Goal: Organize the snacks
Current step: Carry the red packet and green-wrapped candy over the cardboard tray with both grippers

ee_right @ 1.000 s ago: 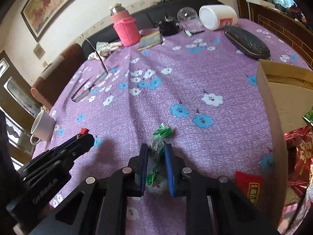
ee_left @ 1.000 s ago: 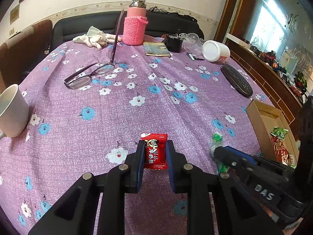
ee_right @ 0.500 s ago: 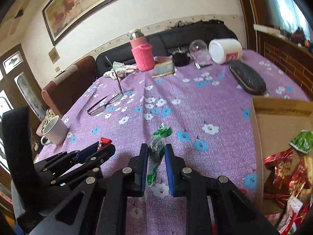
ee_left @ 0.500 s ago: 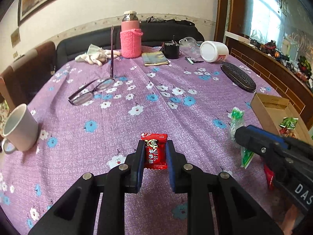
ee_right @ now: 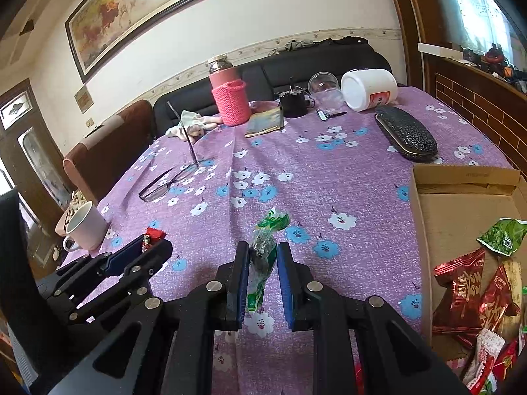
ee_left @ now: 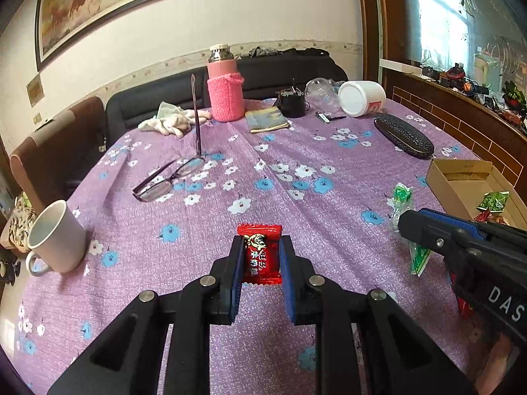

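- We could not read the print on the red candy packet (ee_left: 260, 256); in the right wrist view only its tip (ee_right: 152, 236) showed past the left hand-held gripper (ee_right: 145, 247).
- The cardboard box (ee_right: 425, 230) ran off the right edge, so we saw only some of the snack packets (ee_right: 467, 293) lying inside it. A bit of red wrapper (ee_left: 463, 306) on the counter (ee_left: 296, 164) was mostly hidden under the right hand-held gripper (ee_left: 411, 227).
- Against the frame a second before, both views had tipped up: the framed painting (ee_left: 115, 3) now showed in the left wrist view, and the green snack packet (ee_right: 263, 256) hung clear above the counter rather than lying on the cloth.
- The left hand-held gripper (ee_left: 260, 263) was clamped on the red candy packet, held upright above the counter and pointing downward at a slant.
- The right hand-held gripper (ee_right: 260, 263) was clamped on the green snack packet, pointing downward likewise, just left of the cardboard box.
- A white mug (ee_left: 56, 233) stood at the counter's left edge; glasses (ee_left: 168, 177) lay further back.
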`<state>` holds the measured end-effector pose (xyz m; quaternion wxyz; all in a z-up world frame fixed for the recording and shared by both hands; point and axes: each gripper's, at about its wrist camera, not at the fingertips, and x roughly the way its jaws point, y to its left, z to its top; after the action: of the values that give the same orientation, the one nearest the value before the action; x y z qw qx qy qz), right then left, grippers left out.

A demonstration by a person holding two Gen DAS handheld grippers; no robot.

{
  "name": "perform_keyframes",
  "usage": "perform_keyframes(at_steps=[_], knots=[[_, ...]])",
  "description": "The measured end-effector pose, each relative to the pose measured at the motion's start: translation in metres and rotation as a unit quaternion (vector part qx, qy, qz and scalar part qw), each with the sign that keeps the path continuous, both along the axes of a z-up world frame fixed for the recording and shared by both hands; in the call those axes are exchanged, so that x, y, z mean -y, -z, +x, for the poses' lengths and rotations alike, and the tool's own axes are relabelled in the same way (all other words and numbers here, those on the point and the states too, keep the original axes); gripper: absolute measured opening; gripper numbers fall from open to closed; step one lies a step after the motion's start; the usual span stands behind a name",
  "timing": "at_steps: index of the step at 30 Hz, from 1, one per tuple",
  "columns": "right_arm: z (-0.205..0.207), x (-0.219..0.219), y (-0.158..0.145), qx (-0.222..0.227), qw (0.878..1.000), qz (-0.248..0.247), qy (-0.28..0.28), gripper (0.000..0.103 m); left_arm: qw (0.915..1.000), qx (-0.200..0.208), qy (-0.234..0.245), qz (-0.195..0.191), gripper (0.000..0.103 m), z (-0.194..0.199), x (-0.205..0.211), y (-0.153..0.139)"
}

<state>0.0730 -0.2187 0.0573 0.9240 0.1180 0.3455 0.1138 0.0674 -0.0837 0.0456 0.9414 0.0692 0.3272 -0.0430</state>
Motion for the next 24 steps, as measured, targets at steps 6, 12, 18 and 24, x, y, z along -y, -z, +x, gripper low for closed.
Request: perform_keyframes(at_steps=[6, 12, 18, 24], knots=[[0.001, 0.004, 0.000, 0.000, 1.000, 0.005, 0.007, 0.019, 0.9999, 0.013, 0.003, 0.008, 0.020, -0.005, 0.003, -0.002], [0.000, 0.009, -0.001, -0.001, 1.000, 0.010, 0.015, 0.019, 0.9997, 0.020, 0.008, 0.013, 0.020, -0.007, 0.006, -0.003], [0.001, 0.010, 0.000, 0.000, 1.000, 0.010, 0.018, 0.019, 0.9995, 0.025, 0.010, 0.015, 0.020, -0.009, 0.007, -0.005], [0.001, 0.015, -0.001, 0.001, 1.000, 0.013, 0.026, 0.019, 0.9993, 0.033, 0.013, 0.016, 0.020, -0.012, 0.009, -0.007]])
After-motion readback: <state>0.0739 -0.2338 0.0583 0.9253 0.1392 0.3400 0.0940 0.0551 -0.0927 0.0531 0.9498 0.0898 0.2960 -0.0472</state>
